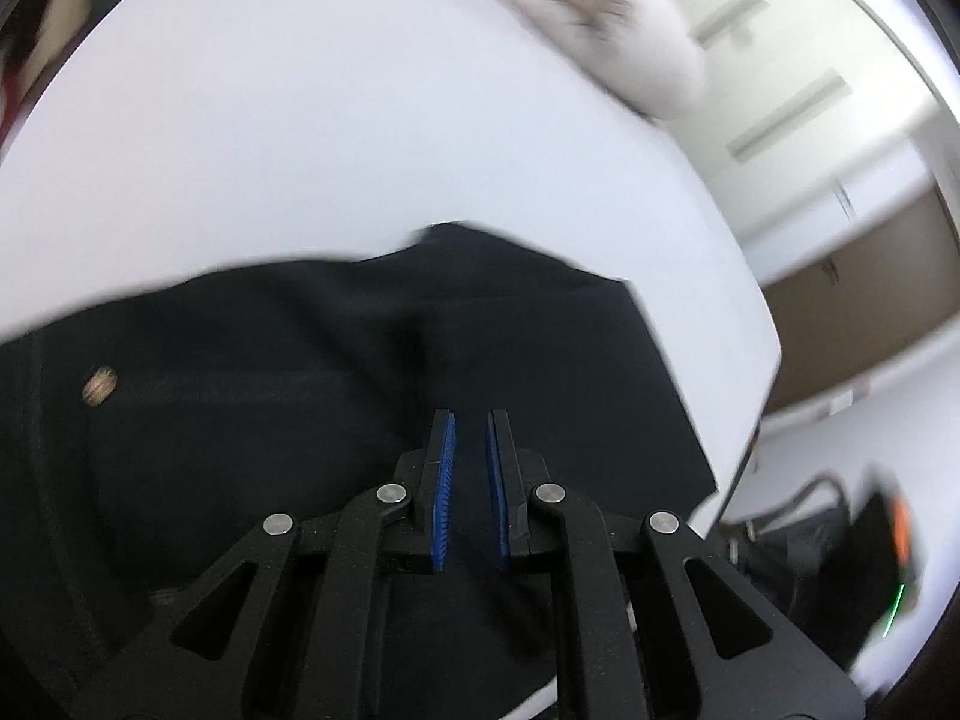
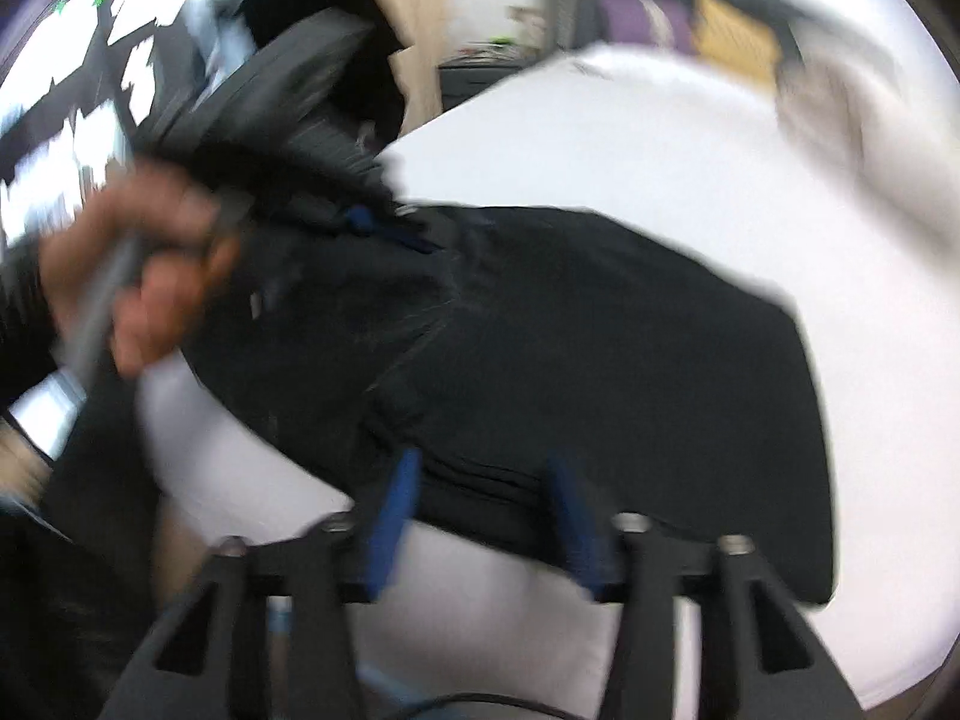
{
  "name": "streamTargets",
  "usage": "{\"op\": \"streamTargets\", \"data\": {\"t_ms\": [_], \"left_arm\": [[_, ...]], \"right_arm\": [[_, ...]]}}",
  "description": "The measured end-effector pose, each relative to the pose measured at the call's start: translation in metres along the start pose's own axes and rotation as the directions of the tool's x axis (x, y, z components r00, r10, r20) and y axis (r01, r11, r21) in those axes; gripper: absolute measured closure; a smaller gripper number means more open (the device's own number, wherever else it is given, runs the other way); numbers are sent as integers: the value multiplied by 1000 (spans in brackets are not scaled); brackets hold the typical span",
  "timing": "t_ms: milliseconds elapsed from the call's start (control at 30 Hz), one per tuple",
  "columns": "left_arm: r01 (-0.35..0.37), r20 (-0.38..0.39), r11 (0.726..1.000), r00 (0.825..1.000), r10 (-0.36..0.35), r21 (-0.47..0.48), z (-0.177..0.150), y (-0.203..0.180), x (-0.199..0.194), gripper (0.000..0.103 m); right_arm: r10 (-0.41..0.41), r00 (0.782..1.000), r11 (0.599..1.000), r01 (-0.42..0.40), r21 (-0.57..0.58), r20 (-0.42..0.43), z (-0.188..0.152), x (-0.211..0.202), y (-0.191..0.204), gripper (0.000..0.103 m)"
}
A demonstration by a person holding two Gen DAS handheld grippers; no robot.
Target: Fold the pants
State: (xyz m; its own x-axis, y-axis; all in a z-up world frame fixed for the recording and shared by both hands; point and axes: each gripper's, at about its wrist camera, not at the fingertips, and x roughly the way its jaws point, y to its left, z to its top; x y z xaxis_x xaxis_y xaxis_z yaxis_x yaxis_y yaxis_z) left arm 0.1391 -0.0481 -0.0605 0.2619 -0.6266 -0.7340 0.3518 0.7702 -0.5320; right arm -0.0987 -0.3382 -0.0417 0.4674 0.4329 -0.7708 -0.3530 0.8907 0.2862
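Here we find the black pants (image 1: 360, 372) lying folded into a compact dark slab on the white counter (image 1: 300, 120), with a small round brown button (image 1: 99, 385) showing at the far left of the cloth in the left wrist view. Moving right, our left gripper (image 1: 470, 492) hangs over the middle of the pants with its blue pads (image 1: 444, 492) drawn nearly together and nothing caught between them. Further right, beyond the fabric's edge, a pale fuzzy cloth (image 1: 624, 36) lies on the far part of the counter, blurred. In the right wrist view, a hand (image 2: 138, 264) at the left grasps the handle of the other tool, whose dark body sits over the near corner of the pants. To its right, our right gripper (image 2: 483, 516) stands partly spread, its blue pads (image 2: 393, 516) on either side of the thick folded edge but not pressing it. The picture is smeared with motion.
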Motion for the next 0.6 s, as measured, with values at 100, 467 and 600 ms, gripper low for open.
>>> {"op": "streamTargets", "data": {"t_ms": [100,467,600], "left_arm": [[-6,-60,994,998,13,112,-10,-32,25,93],[28,-101,992,995,-16,123,-52,8,40,93],[37,-100,993,995,-26,116,-50,6,39,93]], "right_arm": [[198,979,956,-202,215,39,25,-11,-80,77],[389,919,734,-347,583,58,69,82,-238,82],[412,911,701,-341,626,36,44,87,-245,103]]}}
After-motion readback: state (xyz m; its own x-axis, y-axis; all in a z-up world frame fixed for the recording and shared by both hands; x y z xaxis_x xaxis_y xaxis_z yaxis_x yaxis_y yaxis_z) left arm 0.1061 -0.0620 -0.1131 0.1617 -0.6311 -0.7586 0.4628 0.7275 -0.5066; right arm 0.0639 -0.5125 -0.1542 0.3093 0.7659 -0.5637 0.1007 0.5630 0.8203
